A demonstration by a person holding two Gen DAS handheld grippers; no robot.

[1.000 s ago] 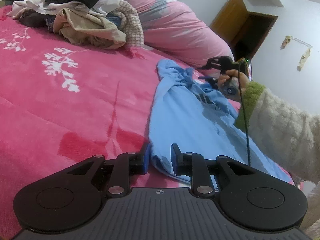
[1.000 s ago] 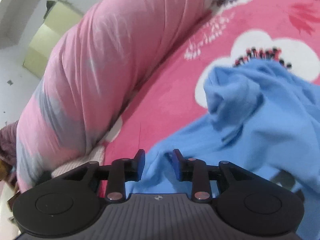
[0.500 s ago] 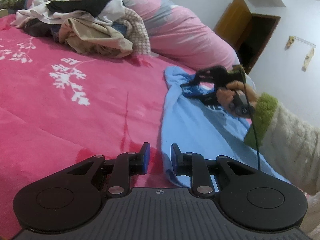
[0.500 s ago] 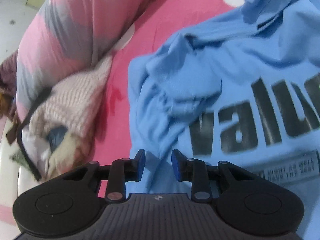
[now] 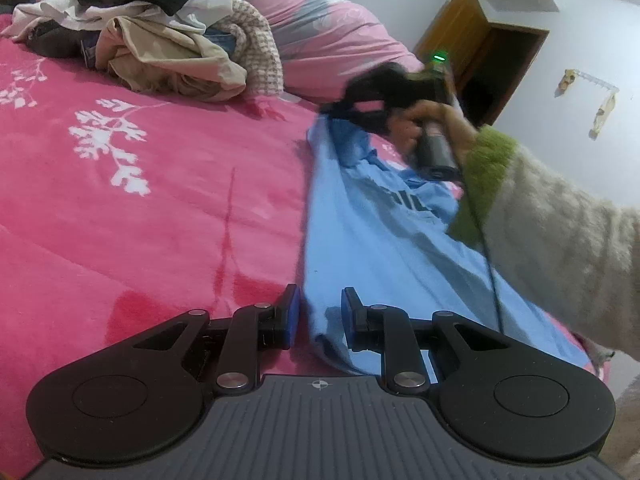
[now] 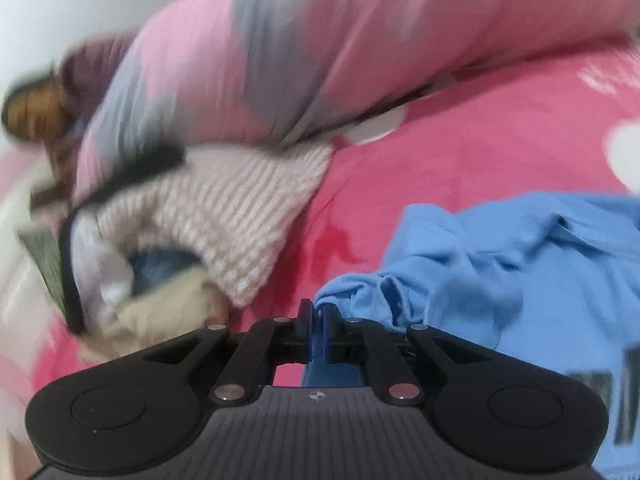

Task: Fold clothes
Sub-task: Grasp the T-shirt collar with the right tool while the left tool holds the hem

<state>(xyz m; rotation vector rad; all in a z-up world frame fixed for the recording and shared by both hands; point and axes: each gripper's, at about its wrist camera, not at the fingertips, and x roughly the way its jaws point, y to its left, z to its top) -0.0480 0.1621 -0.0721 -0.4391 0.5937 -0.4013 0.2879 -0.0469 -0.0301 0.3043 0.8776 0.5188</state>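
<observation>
A light blue T-shirt [image 5: 372, 240] with dark lettering lies lengthwise on the pink bedspread [image 5: 120, 208]. My left gripper [image 5: 318, 300] hovers at its near hem, jaws apart, with the hem's edge lying in the gap and neither pad pressing it. At the shirt's far end, my right gripper [image 5: 334, 110] is blurred, held by a hand in a fleecy sleeve [image 5: 560, 248]. In the right wrist view the right gripper [image 6: 316, 312] is closing tight on a bunched fold of the blue T-shirt [image 6: 500, 272], the pads pinching the cloth.
A heap of unfolded clothes [image 5: 160, 40] with a knitted sweater [image 6: 224, 220] sits at the far left of the bed. A rolled pink and grey duvet [image 5: 320, 28] lies behind it. A wooden door [image 5: 480, 60] stands in the white wall beyond.
The right gripper swung left across the shirt's top, rolled, and shut on a bunched fold near the collar end. The left gripper stayed at the hem.
</observation>
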